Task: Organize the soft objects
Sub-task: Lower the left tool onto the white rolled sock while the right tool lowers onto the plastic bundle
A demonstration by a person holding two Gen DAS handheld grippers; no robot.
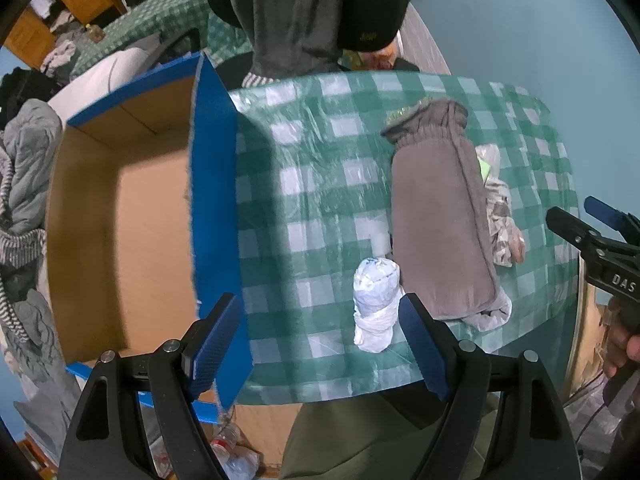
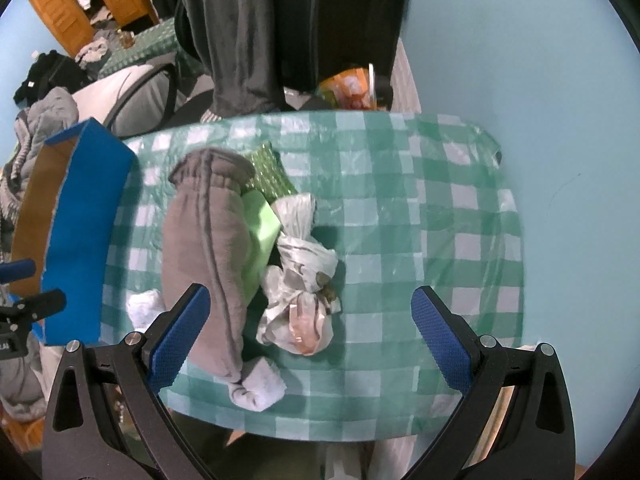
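Soft objects, left view: a grey fleece pouch (image 1: 440, 216) lies on the table (image 1: 320, 152); a white knotted bag (image 1: 376, 304) sits just beside its near left end; a printed plastic bundle (image 1: 502, 220) touches its right side.
Left gripper (image 1: 320, 344): fingers spread wide, nothing between them; the white bag lies ahead, between the tips.
Box (image 1: 120, 220): blue outside, brown inside, open, at the table's left edge.
Surface: green-and-white checked cloth under clear plastic film.
Right gripper, seen from left (image 1: 592, 224): at the far right edge, a hand (image 1: 624, 352) on its handle; its state cannot be told from here.
Soft objects, right view: pouch (image 2: 204, 252) left of centre, a lime green block (image 2: 260, 232) against its right side, a sparkly green piece (image 2: 268, 176) at its top, the printed bundle (image 2: 300, 280) just right of these.
Right gripper (image 2: 312, 328): fingers wide apart, empty, above the near table edge.
Room: pale blue wall (image 2: 520, 60), wooden cabinets (image 2: 60, 12) at far left, dark clothing hanging (image 2: 280, 20) behind the table.
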